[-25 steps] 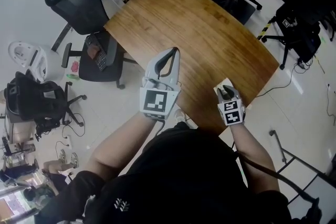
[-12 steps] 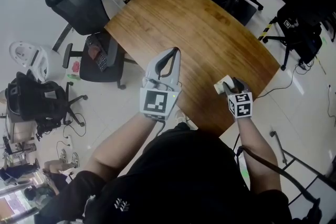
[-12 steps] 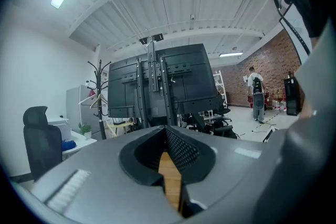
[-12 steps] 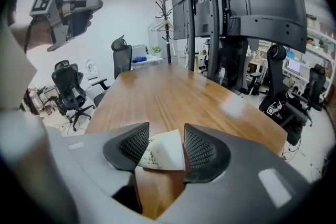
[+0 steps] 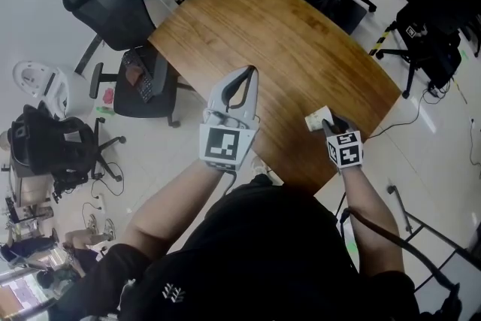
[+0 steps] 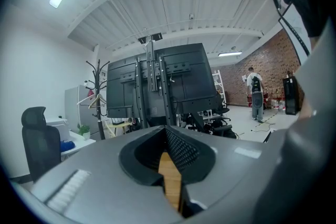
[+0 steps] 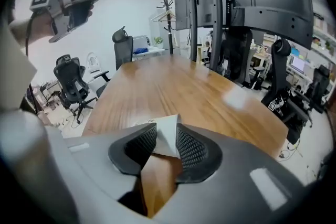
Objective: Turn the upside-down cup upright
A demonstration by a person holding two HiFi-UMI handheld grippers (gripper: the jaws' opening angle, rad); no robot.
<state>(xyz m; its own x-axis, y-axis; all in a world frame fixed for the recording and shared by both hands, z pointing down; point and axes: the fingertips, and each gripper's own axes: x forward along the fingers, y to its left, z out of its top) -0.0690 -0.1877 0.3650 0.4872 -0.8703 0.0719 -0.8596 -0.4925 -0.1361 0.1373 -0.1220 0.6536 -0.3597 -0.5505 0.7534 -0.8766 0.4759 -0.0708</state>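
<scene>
Closing my right jaws (image 5: 329, 124) on the white cup (image 7: 166, 135) by the near edge of the surface (image 5: 263, 34), I judge the turning itself not yet done. My left jaws (image 5: 245, 76) hang pressed together, empty. Only the right gripper view shows the cup wedged between the pads (image 7: 192, 148); the head view shows where it sits.

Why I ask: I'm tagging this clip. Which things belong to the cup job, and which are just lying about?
Job in hand: cup; right gripper, whose jaws have just been closing with the cup between them; table.
Lying about: chair; bag.
</scene>
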